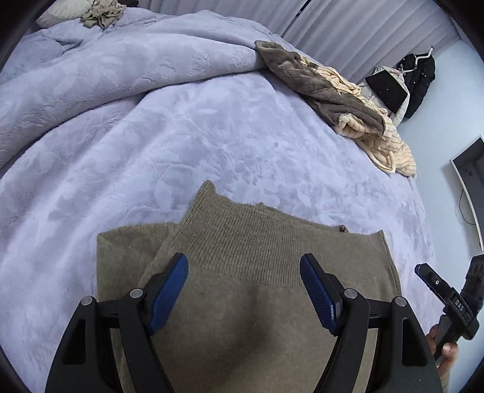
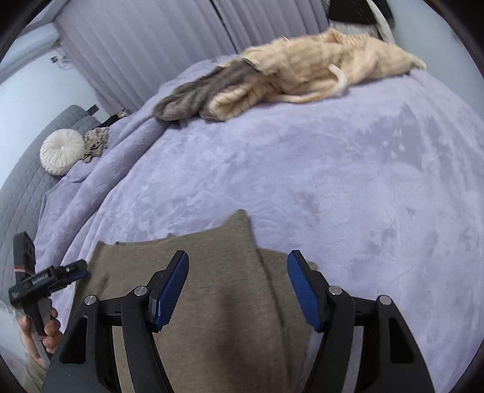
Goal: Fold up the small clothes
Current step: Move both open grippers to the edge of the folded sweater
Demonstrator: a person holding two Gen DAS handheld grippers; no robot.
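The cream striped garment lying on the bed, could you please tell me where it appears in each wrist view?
Left wrist view: cream garment at the right, upper middle, partly under a grey-brown garment.
Right wrist view: cream garment across the top, right of centre.
Shared landmark: the grey-brown garment touching it on the lilac blanket.

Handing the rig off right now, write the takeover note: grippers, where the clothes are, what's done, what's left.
Left gripper: open, nothing between its fingers, above the olive knit garment.
Right gripper: open, holding nothing, above the same garment's right part.
Olive knit garment: lies on the lavender bedspread at the near edge, partly folded, with a ribbed flap laid across it and one corner poking out at the far side.
Left to do: tidy or finish this fold. The grey and cream clothes are heaped unfolded at the far side. A small beige crumpled piece lies beside the round white cushion.
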